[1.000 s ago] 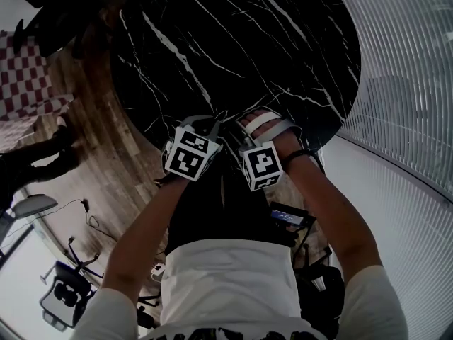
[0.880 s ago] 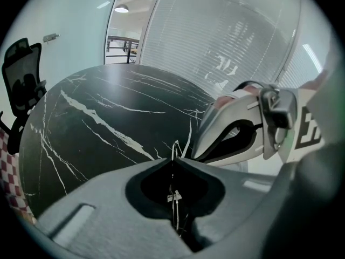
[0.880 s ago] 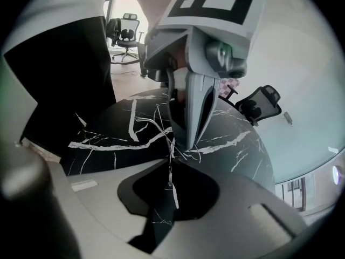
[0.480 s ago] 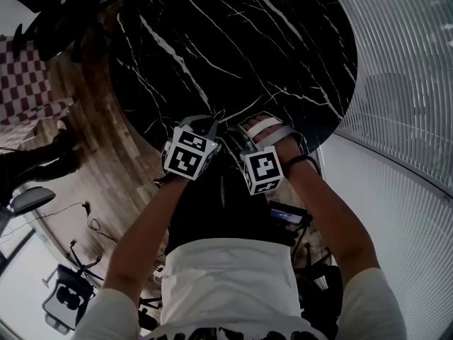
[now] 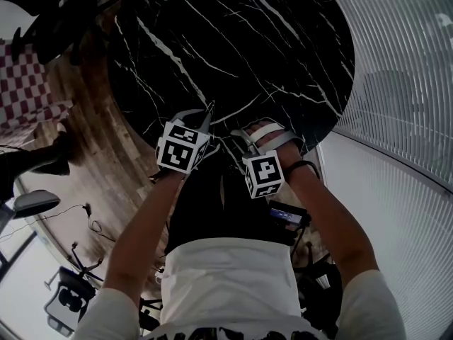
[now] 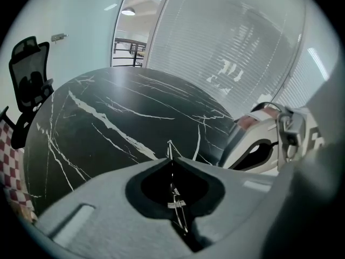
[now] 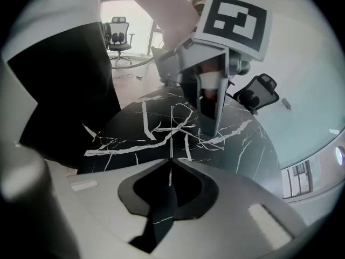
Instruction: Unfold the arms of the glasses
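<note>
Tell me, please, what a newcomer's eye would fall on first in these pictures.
The round black marble table with white veins fills the head view's top. At its near edge, the left gripper and right gripper sit close together, each shut on thin wire glasses.

Round black bench (image 5: 233, 41) with white veining, standing on a wood-plank floor (image 5: 120, 183), with ribbed blinds (image 5: 403, 69) curving along the right side in the head view. Red-and-white checked fabric (image 5: 25, 83) at the left edge near the bench, a loose cable (image 5: 88, 222) trailing lower left, and a black mesh-backed office chair (image 6: 29, 69) just beside the bench rim. Second office chair (image 7: 119, 34) well apart in a bright area beyond, and a lit ceiling lamp (image 6: 128, 12) behind the glazing.
</note>
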